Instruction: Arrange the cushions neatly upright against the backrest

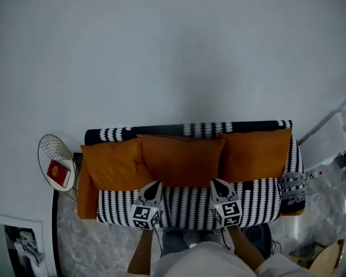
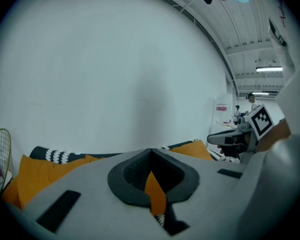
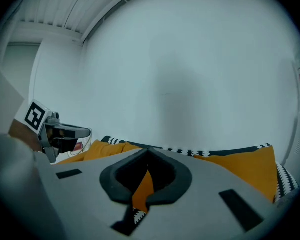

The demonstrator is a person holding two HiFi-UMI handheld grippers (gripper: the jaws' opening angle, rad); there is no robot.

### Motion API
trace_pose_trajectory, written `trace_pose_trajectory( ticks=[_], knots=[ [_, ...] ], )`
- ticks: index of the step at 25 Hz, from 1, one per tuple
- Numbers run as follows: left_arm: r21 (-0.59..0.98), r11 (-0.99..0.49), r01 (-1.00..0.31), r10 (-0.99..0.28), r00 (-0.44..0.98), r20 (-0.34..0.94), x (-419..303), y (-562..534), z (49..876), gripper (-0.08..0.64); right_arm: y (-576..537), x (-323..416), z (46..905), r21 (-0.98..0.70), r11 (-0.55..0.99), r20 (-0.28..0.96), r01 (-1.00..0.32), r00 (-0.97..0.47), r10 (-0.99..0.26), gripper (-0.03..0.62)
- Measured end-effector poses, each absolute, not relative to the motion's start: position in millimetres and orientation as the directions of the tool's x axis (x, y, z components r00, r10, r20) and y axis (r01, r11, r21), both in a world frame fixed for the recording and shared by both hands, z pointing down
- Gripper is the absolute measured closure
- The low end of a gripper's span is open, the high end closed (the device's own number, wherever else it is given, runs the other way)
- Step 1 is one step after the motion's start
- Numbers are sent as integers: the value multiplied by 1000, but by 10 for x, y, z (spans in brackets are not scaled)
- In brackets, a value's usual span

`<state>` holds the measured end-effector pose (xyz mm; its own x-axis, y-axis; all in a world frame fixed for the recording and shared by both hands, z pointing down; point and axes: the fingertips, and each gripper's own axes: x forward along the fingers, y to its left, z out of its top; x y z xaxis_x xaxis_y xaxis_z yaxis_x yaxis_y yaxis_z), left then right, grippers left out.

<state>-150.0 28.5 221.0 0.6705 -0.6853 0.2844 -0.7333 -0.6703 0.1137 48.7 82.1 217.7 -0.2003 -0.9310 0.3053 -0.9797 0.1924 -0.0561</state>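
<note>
Three orange cushions stand upright along the backrest (image 1: 155, 133) of a black-and-white patterned sofa: a left cushion (image 1: 112, 165), a middle cushion (image 1: 181, 160) and a right cushion (image 1: 256, 153). My left gripper (image 1: 153, 187) and right gripper (image 1: 219, 184) hover over the seat (image 1: 187, 205), just short of the middle cushion's lower edge, both shut and empty. In the left gripper view the shut left gripper (image 2: 151, 152) points at the cushions (image 2: 40, 176). The right gripper (image 3: 148, 151) does the same, with the right cushion (image 3: 250, 166) beside it.
A round wire side table (image 1: 56, 154) with a red booklet (image 1: 59, 173) stands by the sofa's left arm. Crinkled plastic sheeting (image 1: 334, 183) lies to the right. A white wall rises behind the sofa. A distant person (image 2: 251, 102) shows in the left gripper view.
</note>
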Motion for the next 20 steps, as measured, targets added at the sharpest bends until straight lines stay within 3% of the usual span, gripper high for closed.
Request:
trace_pose_trajectory(
  ticks=[11, 20],
  knots=[
    [140, -585, -799, -764, 601, 236, -1234, 1144, 1814, 531, 1395, 740, 1582, -111, 280, 207, -954, -298, -932, 565],
    [79, -647, -758, -728, 645, 232, -1201, 1450, 1683, 531, 1796, 596, 1541, -127, 267, 218, -955, -290, -932, 566]
  ],
)
